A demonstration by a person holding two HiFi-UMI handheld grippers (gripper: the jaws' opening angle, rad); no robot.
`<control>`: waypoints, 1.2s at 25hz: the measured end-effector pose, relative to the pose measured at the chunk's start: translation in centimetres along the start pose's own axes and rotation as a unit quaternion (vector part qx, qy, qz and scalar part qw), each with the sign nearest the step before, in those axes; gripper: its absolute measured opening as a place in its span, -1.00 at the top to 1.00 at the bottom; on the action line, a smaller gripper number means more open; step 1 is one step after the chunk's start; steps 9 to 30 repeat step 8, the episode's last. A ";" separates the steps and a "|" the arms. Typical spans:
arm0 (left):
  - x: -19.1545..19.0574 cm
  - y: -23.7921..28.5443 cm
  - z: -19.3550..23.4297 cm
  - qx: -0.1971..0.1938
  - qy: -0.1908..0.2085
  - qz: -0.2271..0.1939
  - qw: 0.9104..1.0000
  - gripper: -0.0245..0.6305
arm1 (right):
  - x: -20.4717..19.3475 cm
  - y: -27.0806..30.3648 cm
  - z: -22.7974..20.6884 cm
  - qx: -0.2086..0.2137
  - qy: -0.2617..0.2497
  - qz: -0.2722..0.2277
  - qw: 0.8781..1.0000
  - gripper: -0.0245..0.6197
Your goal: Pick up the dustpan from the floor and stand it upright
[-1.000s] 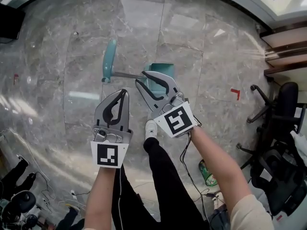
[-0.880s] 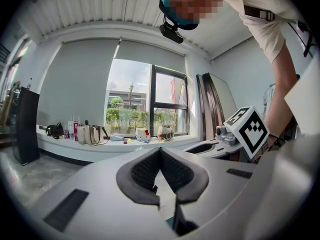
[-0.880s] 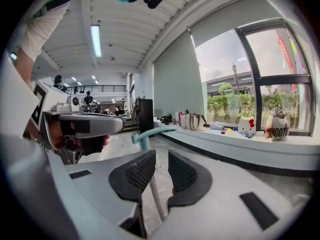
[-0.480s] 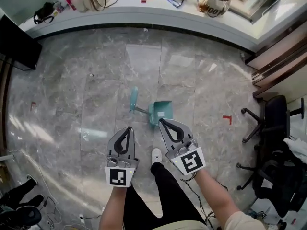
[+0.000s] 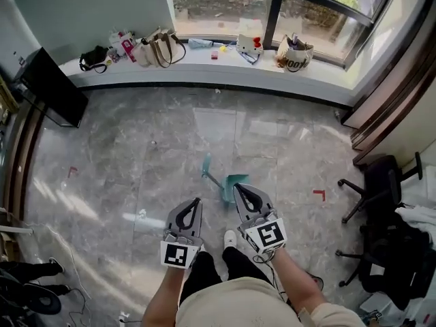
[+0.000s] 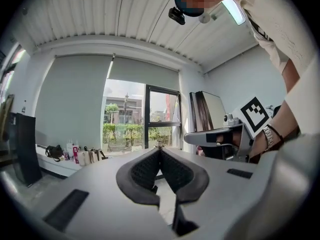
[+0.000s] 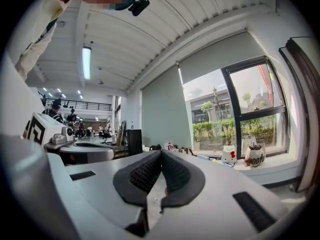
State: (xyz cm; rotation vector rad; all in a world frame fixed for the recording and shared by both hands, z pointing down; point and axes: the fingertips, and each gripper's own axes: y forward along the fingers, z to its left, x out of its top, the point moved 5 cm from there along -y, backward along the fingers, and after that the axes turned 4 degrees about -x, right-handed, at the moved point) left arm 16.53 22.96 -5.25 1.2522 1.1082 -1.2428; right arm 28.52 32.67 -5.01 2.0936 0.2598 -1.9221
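the fingers of the left gripper (image 5: pixel 197 201) and the right gripper (image 5: pixel 238 187) are pressed tip to tip in the head view, nothing between them, both pointing forward over the floor (image 5: pixel 136 148). the teal dustpan (image 5: pixel 235 181) sits on the floor just ahead of the right fingertips, its handle (image 5: pixel 206 163) slanting off to their left. from this steep angle i cannot tell whether it stands upright or lies flat, so the scene fits a pan already stood up and let go as well as one lying down there. in the left gripper view the dark pads (image 6: pixel 145 171) meet at their tips, aimed level at the window (image 6: pixel 125 114), with no dustpan ahead of them. the right gripper view shows the same, pads (image 7: pixel 175 174) shut on nothing. the risk, as i judge it: a standing pan balances on a narrow edge under a long handle, and a nudge from the nearby right fingers would topple it. a lying one would let shut fingers skid off its thin handle.
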 end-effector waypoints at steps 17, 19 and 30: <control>1.6 -4.0 2.5 -0.039 0.033 -0.014 0.999 0.89 | 3.5 1.0 5.8 0.001 -0.026 -0.023 0.999 0.87; 1.6 -4.0 2.5 -0.039 0.033 -0.014 0.999 0.89 | 3.5 1.0 5.8 0.001 -0.026 -0.023 0.999 0.87; 1.6 -4.0 2.5 -0.039 0.033 -0.014 0.999 0.89 | 3.5 1.0 5.8 0.001 -0.026 -0.023 0.999 0.87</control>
